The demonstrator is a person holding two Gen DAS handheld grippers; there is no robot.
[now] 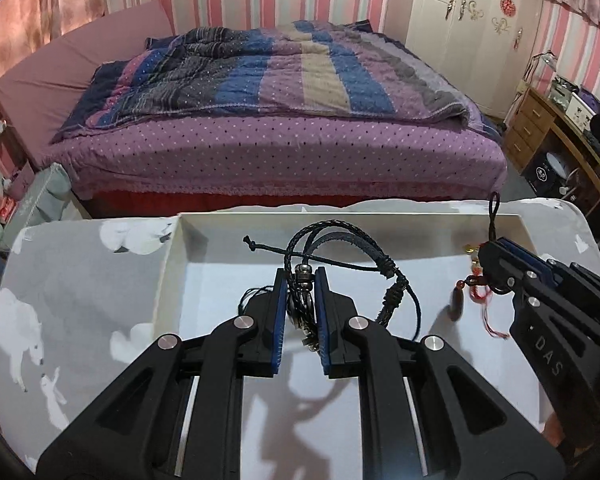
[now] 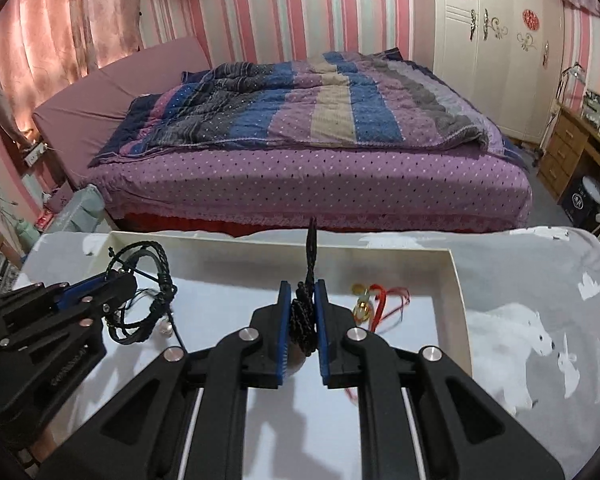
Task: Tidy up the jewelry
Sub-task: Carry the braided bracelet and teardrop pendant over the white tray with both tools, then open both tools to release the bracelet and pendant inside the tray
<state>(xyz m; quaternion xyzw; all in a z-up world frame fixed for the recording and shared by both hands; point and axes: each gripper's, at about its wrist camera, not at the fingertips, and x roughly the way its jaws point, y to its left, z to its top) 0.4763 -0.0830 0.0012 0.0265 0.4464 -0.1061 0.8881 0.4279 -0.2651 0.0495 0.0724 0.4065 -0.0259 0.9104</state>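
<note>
A shallow white tray (image 1: 171, 264) lies on a grey cloth with white animal prints. My left gripper (image 1: 301, 280) is shut on a bundle of black braided bracelets (image 1: 340, 248) with metal beads, held over the tray's middle; it also shows in the right wrist view (image 2: 144, 292). My right gripper (image 2: 303, 292) is shut on a black braided cord (image 2: 310, 256) that sticks up between the pads. From it hang a dark bead (image 1: 456, 304) and red tassel (image 1: 492, 320). A gold charm with red ribbon (image 2: 364, 308) lies in the tray's right part.
The tray's right wall (image 2: 460, 300) runs close beside my right gripper. Beyond the table stands a bed (image 1: 284, 136) with a striped quilt. A wooden desk (image 1: 548, 128) and white wardrobe (image 1: 468, 16) stand at the right.
</note>
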